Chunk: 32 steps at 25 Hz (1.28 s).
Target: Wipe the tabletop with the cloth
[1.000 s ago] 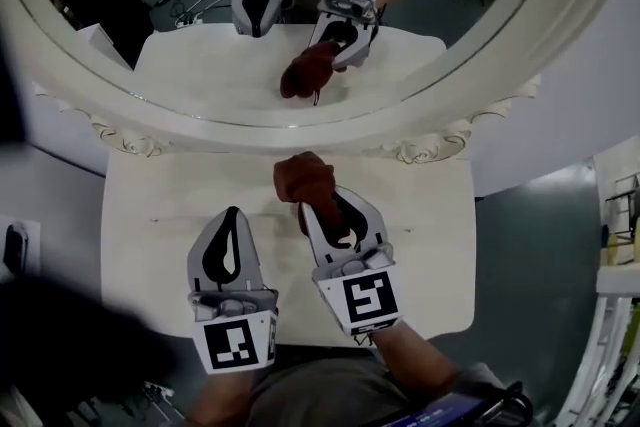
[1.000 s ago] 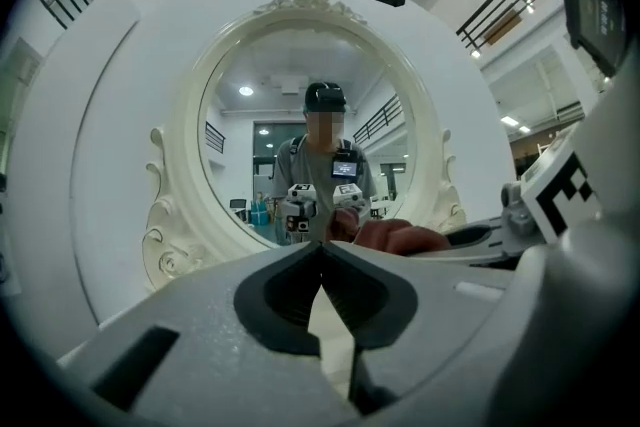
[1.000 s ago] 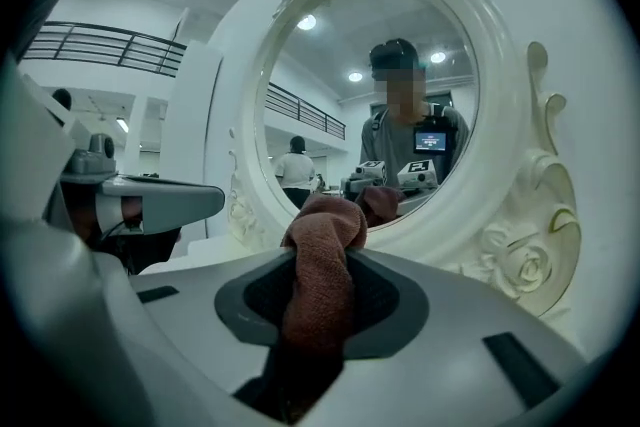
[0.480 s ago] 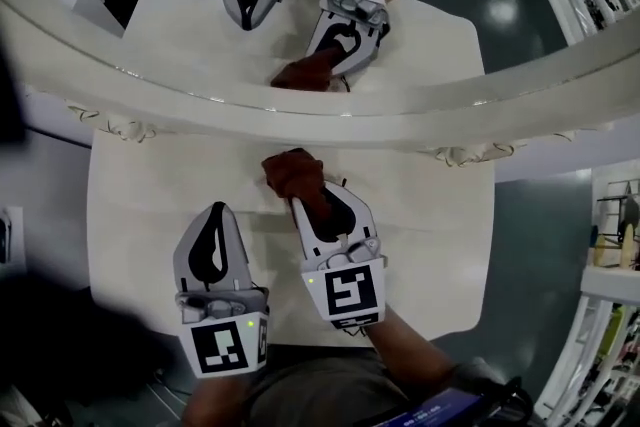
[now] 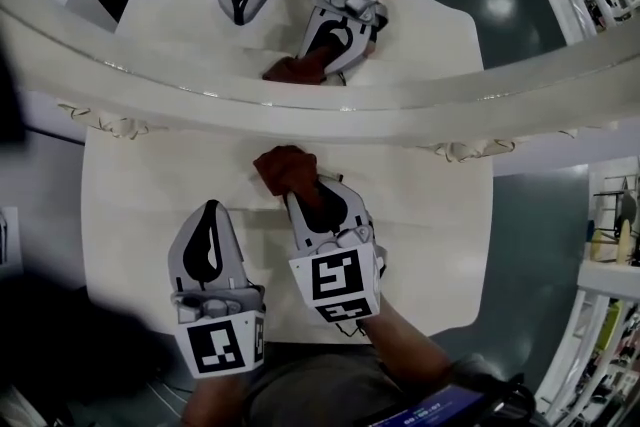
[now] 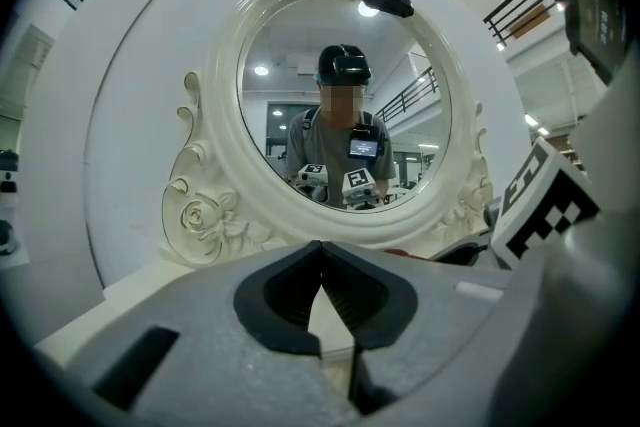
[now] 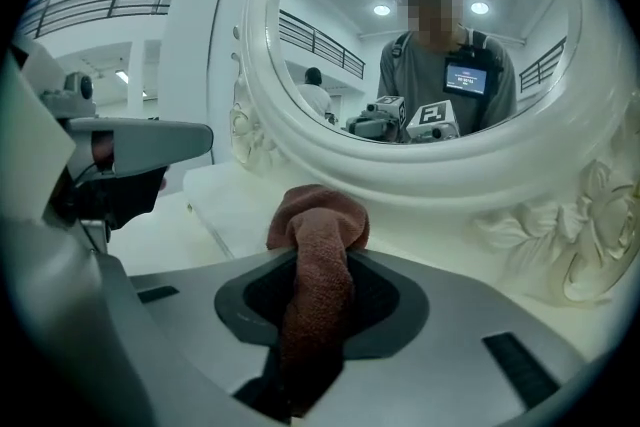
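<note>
A reddish-brown cloth (image 5: 284,170) lies bunched on the white tabletop (image 5: 430,235), just in front of the mirror's frame. My right gripper (image 5: 300,198) is shut on the cloth, and a strip of the cloth (image 7: 315,290) runs back between its jaws. My left gripper (image 5: 209,215) hovers over the table to the left of the right one, jaws closed with nothing in them. In the left gripper view, the left gripper (image 6: 322,250) points at the mirror.
An ornate oval mirror (image 5: 330,110) with a carved white frame (image 6: 200,215) stands along the table's far edge and reflects both grippers and the cloth. The table's near edge and right edge drop to a grey floor (image 5: 545,245).
The right gripper has dragged the cloth a little to the left along the mirror's base. The left gripper stays beside it. The head view has shifted.
</note>
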Tool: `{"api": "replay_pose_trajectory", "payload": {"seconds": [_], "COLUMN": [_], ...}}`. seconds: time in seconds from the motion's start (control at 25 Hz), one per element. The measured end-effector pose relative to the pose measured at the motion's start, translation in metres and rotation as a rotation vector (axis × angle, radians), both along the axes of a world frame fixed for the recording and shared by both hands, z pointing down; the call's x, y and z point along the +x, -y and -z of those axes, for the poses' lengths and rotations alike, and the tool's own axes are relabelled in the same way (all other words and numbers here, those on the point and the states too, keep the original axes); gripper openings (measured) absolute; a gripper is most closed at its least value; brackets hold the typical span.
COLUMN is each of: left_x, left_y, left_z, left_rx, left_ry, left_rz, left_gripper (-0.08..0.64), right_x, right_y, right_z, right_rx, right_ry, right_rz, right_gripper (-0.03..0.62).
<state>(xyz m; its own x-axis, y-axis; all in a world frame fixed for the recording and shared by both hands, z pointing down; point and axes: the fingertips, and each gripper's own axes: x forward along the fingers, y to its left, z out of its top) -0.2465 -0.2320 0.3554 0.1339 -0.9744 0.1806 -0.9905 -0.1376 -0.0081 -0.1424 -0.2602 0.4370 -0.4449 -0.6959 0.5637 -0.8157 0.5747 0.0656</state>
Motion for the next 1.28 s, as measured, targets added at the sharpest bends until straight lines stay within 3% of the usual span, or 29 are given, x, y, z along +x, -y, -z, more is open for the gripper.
{"api": "replay_pose_trajectory", "payload": {"seconds": [0.16, 0.6, 1.28], "left_x": [0.002, 0.081, 0.090], "left_y": [0.000, -0.014, 0.013], "left_z": [-0.014, 0.008, -0.008], "left_rx": [0.008, 0.000, 0.013], "left_ry": [-0.001, 0.013, 0.009], "left_rz": [0.001, -0.049, -0.156], "left_gripper": [0.010, 0.010, 0.011], "right_x": [0.008, 0.094, 0.121], "right_y": [-0.001, -0.020, -0.001], "right_z": [-0.017, 0.001, -0.022], "right_rx": [-0.021, -0.052, -0.055], "right_ry": [0.001, 0.007, -0.026], "right_rz": [-0.008, -0.067, -0.194], "right_gripper": [0.103, 0.103, 0.101]}}
